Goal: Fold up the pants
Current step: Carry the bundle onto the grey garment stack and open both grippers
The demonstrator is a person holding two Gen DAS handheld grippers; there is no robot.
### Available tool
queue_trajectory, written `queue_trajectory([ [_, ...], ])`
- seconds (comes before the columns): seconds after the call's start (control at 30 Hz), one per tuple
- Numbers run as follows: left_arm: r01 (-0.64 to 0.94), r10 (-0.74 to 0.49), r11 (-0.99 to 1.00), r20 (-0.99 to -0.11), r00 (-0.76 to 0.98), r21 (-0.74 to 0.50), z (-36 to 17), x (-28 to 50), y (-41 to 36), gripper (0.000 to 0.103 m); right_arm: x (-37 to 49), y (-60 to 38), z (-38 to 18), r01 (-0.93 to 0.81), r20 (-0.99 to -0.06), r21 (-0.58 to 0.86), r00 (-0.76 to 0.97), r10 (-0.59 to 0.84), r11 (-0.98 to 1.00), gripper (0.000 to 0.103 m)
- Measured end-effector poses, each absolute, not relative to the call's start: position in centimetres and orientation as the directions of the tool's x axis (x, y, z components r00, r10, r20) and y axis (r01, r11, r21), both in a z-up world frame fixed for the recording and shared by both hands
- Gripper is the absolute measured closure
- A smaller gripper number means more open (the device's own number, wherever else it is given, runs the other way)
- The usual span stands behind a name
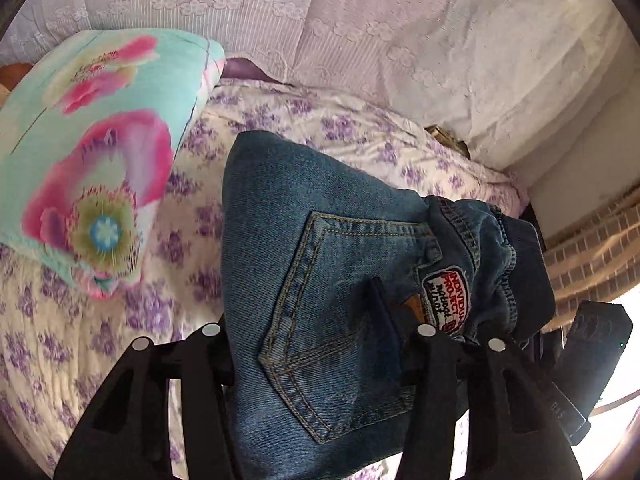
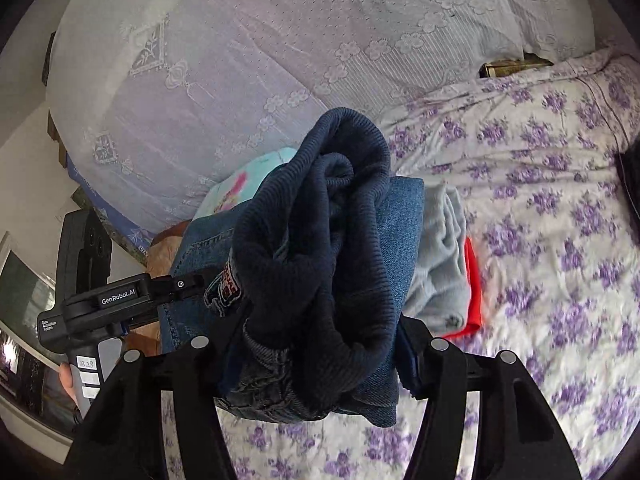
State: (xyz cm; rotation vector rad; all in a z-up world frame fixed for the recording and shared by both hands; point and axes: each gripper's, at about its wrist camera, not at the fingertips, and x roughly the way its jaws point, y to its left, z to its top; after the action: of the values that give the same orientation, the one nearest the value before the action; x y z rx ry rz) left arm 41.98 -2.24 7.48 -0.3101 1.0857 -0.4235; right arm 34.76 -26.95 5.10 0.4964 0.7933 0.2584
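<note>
I'm looking past the fingers at a bed (image 1: 320, 120) whose sheet is showing purple flowers. Beyond it a white lace cover (image 1: 360, 20) is draping the headboard. Left of the fingers a teal pillow (image 1: 92, 140) is lying. Right, daylight is glaring beside a brick wall (image 1: 588, 248).

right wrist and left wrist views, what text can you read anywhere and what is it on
"GenRobot.AI" on the top of the left gripper body, right wrist view.
"Data Acquisition System" in small print on the same body, just legible.
"INDIVIDUAL PROJECT" in red on the patch sewn to the jeans; the black script below it is too distorted to read.
A handwritten number on the handle sticker is too blurred to read.
</note>
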Motion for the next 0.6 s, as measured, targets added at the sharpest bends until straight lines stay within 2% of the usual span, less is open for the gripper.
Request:
queue_trajectory([
  [0.13,0.185,-0.481,0.876,-0.784,0.392,-0.445,3.6,46.2,-4.2,0.053,40.6,-29.0,1.8,0.011,-0.652,0.536,0.641,0.405,0.844,0.041],
  [0.23,0.171,-0.481,0.877,-0.825,0.296,-0.449,-4.0,48.7,-5.7,0.052,43.3,-30.2,-4.0,0.073,-0.719,0.495,0.595,0.361,0.866,0.039],
  [0.27,0.164,-0.466,0.884,-0.841,0.275,-0.437,-6.8,49.3,-6.3,0.045,43.6,-30.4,-5.7,0.074,-0.728,0.462,0.601,0.330,0.884,0.038],
  [0.3,0.163,-0.448,0.894,-0.843,0.297,-0.418,-8.4,49.5,-6.6,0.031,43.6,-30.6,-6.6,0.059,-0.706,0.475,0.622,0.340,0.878,0.036],
  [0.37,0.181,-0.430,0.903,-0.816,0.386,-0.390,-8.8,48.8,-6.4,0.020,43.3,-31.2,-6.9,0.035,-0.661,0.531,0.643,0.388,0.847,0.033],
  [0.43,0.222,-0.432,0.901,-0.810,0.396,-0.372,-8.3,48.5,-6.4,0.020,43.2,-31.3,-6.5,0.029,-0.660,0.547,0.630,0.409,0.837,0.027],
  [0.6,0.248,-0.396,0.915,-0.823,0.406,-0.318,-6.3,47.5,-6.0,0.022,42.1,-30.5,-3.8,0.044,-0.685,0.504,0.628,0.368,0.862,0.025],
])
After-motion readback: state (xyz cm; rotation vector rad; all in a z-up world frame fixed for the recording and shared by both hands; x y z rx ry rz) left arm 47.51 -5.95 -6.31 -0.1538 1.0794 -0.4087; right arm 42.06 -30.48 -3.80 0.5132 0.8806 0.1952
